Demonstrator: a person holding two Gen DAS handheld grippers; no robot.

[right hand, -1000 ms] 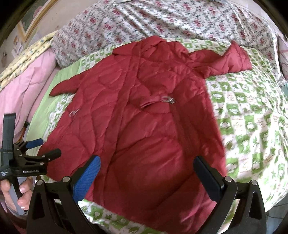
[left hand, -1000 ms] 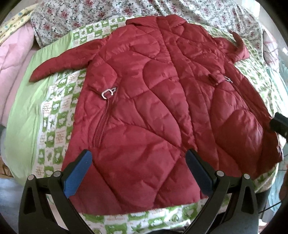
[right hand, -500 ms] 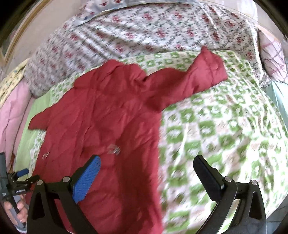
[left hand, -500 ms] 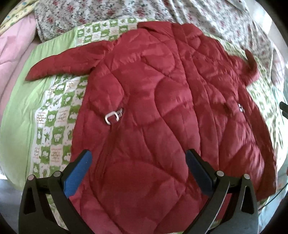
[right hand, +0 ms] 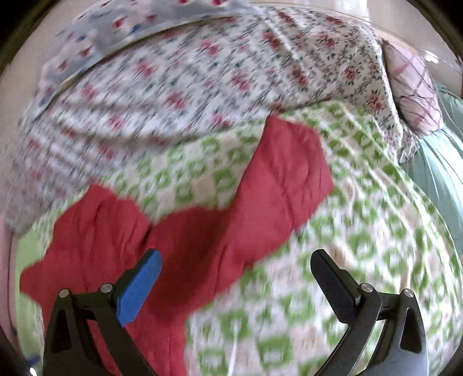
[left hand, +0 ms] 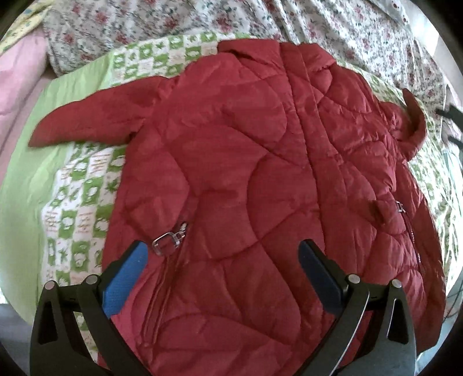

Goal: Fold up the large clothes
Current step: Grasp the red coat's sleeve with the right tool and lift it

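Observation:
A red quilted coat (left hand: 246, 173) lies spread flat on a green-and-white checked quilt (left hand: 84, 188), collar at the far end, both sleeves out to the sides. My left gripper (left hand: 222, 260) hovers open above its lower half, near a clear buckle (left hand: 167, 243) on the left pocket. In the blurred right wrist view, my right gripper (right hand: 235, 272) is open over the coat's right sleeve (right hand: 277, 179), which points up and right across the quilt (right hand: 361, 245). Neither gripper holds anything.
A floral sheet (left hand: 318, 26) covers the far side of the bed. Pink bedding (left hand: 17, 78) lies at the left. A checked pillow (right hand: 411, 84) and teal cloth (right hand: 439, 162) sit at the right edge. The other gripper's dark tip (left hand: 451, 115) shows at far right.
My right gripper has swung right and forward, from over the coat's body to its right sleeve. The left gripper has moved up over the coat toward the buckle. Both stay open.

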